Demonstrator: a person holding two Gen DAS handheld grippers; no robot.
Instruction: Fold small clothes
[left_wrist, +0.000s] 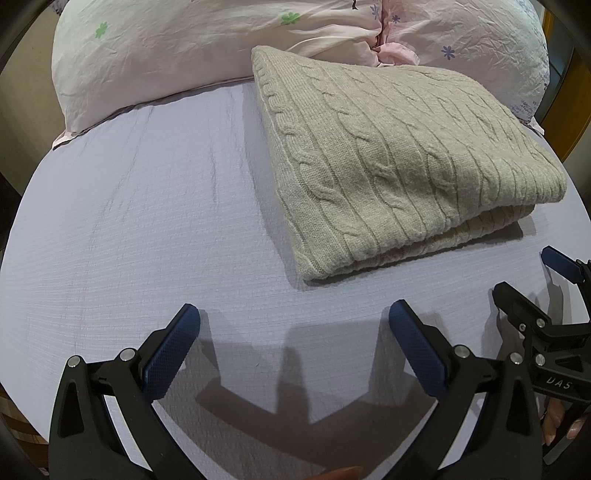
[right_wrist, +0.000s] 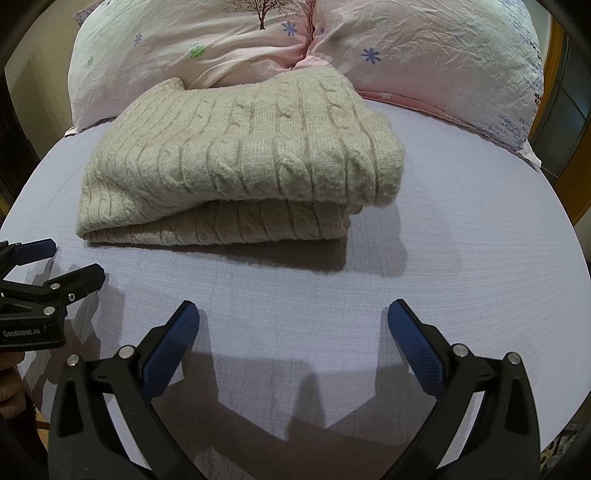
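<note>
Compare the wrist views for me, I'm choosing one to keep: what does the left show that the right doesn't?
Left only: the sweater's broad cable-knit top and a bare stretch of sheet beside it. Right only: the tree print on the pillows and the sweater's stacked open edges. Both: folded sweater, pillows, and both open grippers, left gripper and right gripper.

The left claw (left_wrist: 293, 314) is spread wide, its blue-padded fingers (left_wrist: 170, 350) well apart and gripping nothing. The right claw (right_wrist: 293, 314) is spread just as wide and is also bare. The two are held side by side, close together, each one's tips showing at the edge of the other's wrist view.
</note>
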